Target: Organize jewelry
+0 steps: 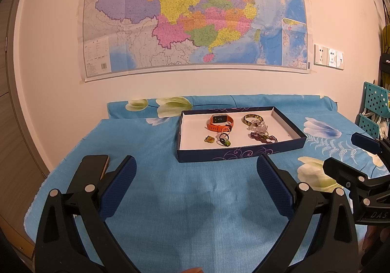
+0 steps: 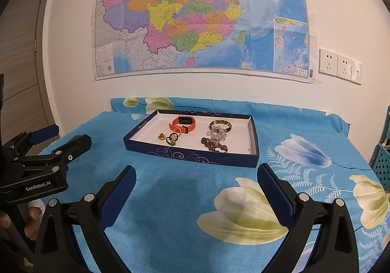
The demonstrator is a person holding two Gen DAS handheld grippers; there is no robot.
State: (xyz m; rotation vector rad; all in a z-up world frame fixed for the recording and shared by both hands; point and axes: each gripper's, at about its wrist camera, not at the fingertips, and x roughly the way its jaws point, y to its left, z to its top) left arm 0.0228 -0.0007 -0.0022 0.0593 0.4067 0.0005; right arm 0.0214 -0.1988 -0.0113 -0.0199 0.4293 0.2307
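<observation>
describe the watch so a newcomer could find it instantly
On the blue floral tablecloth under the wall map sits a shallow navy tray. The watch lies at its back, left of the bangle: the only orange item, with a dark screen.

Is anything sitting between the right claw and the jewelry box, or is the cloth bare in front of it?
Nothing visible blocks it. Only flat blue floral cloth lies between the open right claw and the box's near wall. The left claw is off to the side, clear of that path. The orange watch lies inside the box.
</observation>
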